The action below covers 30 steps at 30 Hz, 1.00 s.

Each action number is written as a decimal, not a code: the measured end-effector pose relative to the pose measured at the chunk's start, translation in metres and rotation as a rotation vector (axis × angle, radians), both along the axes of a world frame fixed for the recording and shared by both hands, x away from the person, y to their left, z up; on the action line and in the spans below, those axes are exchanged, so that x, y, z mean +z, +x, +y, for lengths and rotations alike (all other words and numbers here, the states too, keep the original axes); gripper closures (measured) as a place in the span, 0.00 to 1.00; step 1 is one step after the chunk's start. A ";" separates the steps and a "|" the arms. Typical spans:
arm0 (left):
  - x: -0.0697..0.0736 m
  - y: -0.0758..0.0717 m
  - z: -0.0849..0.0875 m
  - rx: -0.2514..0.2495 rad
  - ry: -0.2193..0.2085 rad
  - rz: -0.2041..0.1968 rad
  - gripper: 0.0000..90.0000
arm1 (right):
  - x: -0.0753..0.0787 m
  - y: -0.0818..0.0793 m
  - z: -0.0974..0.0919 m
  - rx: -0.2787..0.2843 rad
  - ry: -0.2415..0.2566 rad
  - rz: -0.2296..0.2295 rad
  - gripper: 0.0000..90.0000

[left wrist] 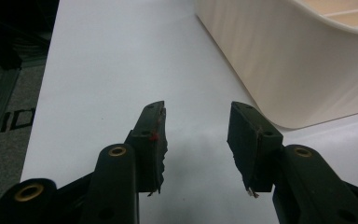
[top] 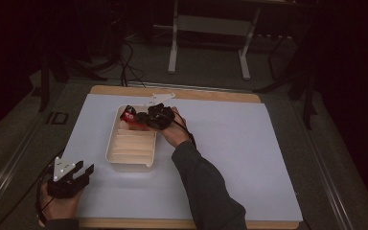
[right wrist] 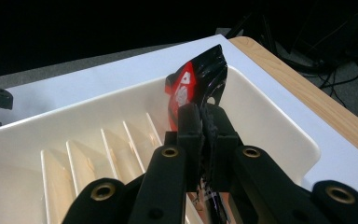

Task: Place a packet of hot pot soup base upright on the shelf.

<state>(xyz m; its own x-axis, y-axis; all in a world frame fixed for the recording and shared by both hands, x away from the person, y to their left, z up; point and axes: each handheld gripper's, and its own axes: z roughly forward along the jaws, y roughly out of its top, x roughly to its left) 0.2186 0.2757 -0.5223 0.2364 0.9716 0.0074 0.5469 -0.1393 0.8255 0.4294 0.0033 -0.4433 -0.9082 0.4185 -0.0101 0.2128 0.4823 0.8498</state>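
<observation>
**Packet pinched over the bin's far end**

My right gripper (right wrist: 204,122) has its jaws pressed together on a thin packet (right wrist: 196,79), glossy black with a red patch and a white printed mark. The foil looks crumpled and bent, and it rises from the pads above the bin (right wrist: 279,128). From the high view I see the packet (top: 128,115) at the far end of the cream bin (top: 130,163), which has thin upright dividers running across it. My left gripper (left wrist: 196,140) sits on the white sheet (left wrist: 107,70) just beside the bin's wall, jaws apart with nothing between them.
</observation>
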 end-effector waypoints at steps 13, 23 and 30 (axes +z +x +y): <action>0.000 0.001 0.000 -0.001 0.004 0.001 0.63 | -0.006 0.005 -0.010 -0.064 -0.006 0.033 0.73; -0.001 0.003 -0.002 -0.003 0.007 0.006 0.63 | -0.010 0.003 -0.034 -0.093 0.044 0.094 0.62; -0.001 0.003 -0.003 -0.007 0.011 0.009 0.63 | -0.014 -0.005 -0.053 -0.114 0.071 0.126 0.60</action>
<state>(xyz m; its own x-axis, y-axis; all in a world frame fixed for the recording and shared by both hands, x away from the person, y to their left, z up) 0.2216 0.2729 -0.5237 0.2435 0.9698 0.0156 0.5530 -0.1520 0.8192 0.4245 -0.0493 -0.4572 -0.8469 0.5144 0.1346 0.3700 0.3884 0.8439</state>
